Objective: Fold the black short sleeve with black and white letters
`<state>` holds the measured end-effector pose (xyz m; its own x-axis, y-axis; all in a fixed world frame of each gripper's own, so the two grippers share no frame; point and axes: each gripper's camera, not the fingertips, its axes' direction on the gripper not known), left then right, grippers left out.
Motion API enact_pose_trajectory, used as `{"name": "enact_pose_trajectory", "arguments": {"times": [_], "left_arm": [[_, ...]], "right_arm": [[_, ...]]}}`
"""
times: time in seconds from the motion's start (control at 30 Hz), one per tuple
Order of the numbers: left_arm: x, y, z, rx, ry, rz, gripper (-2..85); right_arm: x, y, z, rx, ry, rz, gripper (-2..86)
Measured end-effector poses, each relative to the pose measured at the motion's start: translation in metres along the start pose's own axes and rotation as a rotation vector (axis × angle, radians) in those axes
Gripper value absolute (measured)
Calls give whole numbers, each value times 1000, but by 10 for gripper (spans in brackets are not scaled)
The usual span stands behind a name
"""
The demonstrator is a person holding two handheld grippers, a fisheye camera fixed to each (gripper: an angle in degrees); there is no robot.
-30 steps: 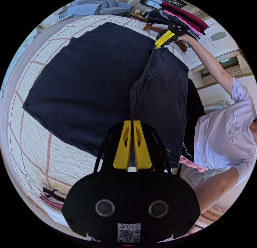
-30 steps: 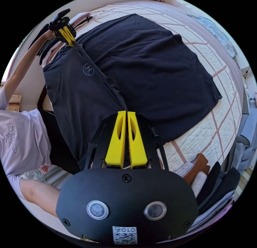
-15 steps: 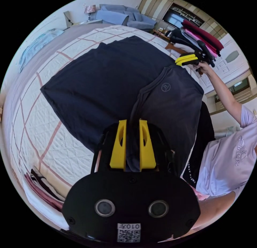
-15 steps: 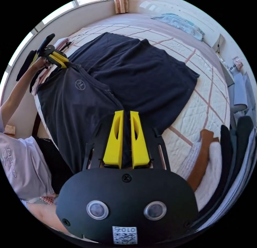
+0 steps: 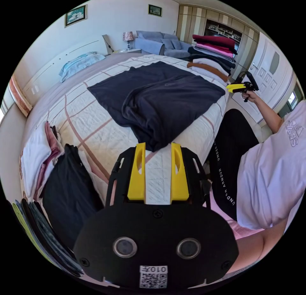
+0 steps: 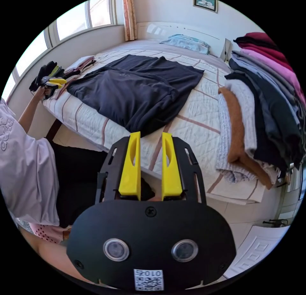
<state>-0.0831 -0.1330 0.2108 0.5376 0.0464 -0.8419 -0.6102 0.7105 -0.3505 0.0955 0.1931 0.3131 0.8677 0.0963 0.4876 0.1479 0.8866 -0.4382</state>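
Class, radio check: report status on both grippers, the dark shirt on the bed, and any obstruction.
Left gripper open, holding nothing. Right gripper open, holding nothing. Dark shirt lies on the bed, part folded over itself. Clothes stack beside it, not touching.

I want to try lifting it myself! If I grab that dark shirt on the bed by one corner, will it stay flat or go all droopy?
Probably droopy: the dark shirt already lies in soft folds and bunches near the bed edge. It likely weighs little, being thin cloth. It may also slide, since part lies doubled over itself.
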Motion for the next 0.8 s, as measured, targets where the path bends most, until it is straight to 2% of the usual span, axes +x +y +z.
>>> {"name": "enact_pose_trajectory", "arguments": {"times": [0.23, 0.47, 0.8], "left_arm": [[11, 12, 7, 108, -22, 49, 101], [11, 5, 32, 2, 25, 148, 92], [0, 30, 16, 34, 72, 116, 78]], "right_arm": [[-9, 24, 6, 19, 6, 6, 102], [-20, 21, 22, 22, 14, -38, 94], [-18, 8, 49, 13, 37, -102, 74]]}}
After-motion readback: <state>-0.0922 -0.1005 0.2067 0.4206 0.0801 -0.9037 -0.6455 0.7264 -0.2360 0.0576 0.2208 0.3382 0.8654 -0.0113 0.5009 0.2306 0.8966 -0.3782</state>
